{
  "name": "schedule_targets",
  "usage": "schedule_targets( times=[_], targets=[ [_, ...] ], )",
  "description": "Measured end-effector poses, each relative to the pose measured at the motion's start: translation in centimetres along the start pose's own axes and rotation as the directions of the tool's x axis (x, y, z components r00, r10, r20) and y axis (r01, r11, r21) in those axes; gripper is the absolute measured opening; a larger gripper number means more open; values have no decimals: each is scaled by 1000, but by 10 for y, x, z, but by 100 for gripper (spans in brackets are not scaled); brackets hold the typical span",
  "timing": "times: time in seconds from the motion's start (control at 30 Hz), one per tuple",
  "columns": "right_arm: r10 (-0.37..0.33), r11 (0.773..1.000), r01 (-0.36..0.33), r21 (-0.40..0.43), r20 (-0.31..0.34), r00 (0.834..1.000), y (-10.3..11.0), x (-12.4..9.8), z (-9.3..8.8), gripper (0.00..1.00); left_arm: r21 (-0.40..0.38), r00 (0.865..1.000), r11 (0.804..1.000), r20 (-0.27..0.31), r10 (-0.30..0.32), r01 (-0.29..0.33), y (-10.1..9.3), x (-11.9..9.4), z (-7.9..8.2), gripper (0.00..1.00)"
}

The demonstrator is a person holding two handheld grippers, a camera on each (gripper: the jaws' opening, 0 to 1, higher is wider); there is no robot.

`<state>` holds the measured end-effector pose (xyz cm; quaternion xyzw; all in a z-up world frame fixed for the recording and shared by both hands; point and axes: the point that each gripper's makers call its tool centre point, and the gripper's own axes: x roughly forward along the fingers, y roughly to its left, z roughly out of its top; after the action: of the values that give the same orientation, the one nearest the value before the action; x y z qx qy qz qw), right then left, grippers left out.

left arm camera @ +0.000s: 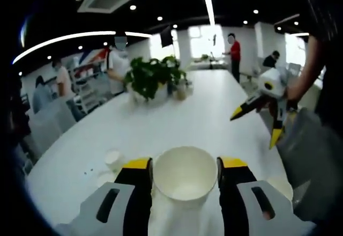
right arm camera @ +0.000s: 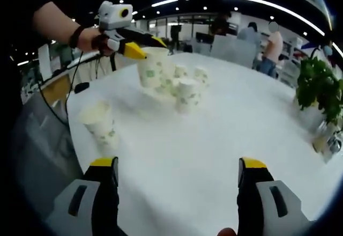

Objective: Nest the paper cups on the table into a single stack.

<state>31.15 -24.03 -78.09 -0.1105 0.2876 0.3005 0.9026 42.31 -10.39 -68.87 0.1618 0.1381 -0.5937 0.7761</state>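
One long white bench (right arm camera: 225, 139) carries everything here, and its broad bare middle leaves room for building a stack. At its far end stands a leafy plant (left arm camera: 153, 76), well away from the work, with people standing or sitting around the room behind it.

The left hand-held gripper (left arm camera: 185, 179) is pinching a cup (left arm camera: 185, 172), one jaw against each side of the wall near the rim. In the right gripper view that same gripper (right arm camera: 140, 47) holds the cup (right arm camera: 151, 67) mouth up, apparently lifted clear of the bench, just beside a loose cluster of cups (right arm camera: 185, 86). Gripping it by the sides keeps the mouth open and the base free, which is probably the point: it could drop into another cup, or take one in.

The right hand-held gripper (right arm camera: 177, 179) has its jaws spread wide with nothing between them, hovering over bare bench; in the left gripper view it (left arm camera: 262, 115) hangs in the air off to the side, jaws apart. It looks ready to fetch, and the nearest candidate is a lone cup (right arm camera: 101, 124) standing apart from the cluster near the bench edge.

No nested stack is clearly visible, so the task seems barely begun. A small white lid or cup (left arm camera: 112, 157) lies on the bench beside the left jaws; it is too blurred to tell which.
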Motion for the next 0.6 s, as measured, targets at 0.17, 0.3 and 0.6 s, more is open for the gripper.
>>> schedule_targets(
  times=[0.17,0.3,0.6],
  targets=[
    [1,1000,-1,0,5,1000,1,-2,1,91,8,1000,1000,3,-2,2,-10,-6,4,47],
    [1,1000,-1,0,5,1000,0,-3,0,90,-1,999,1000,35,-12,12,-19,-10,11,47],
    [-1,1000,1,28,4,1000,2,-6,-8,90,24,999,1000,36,-8,7,-33,-24,21,47]
  ],
)
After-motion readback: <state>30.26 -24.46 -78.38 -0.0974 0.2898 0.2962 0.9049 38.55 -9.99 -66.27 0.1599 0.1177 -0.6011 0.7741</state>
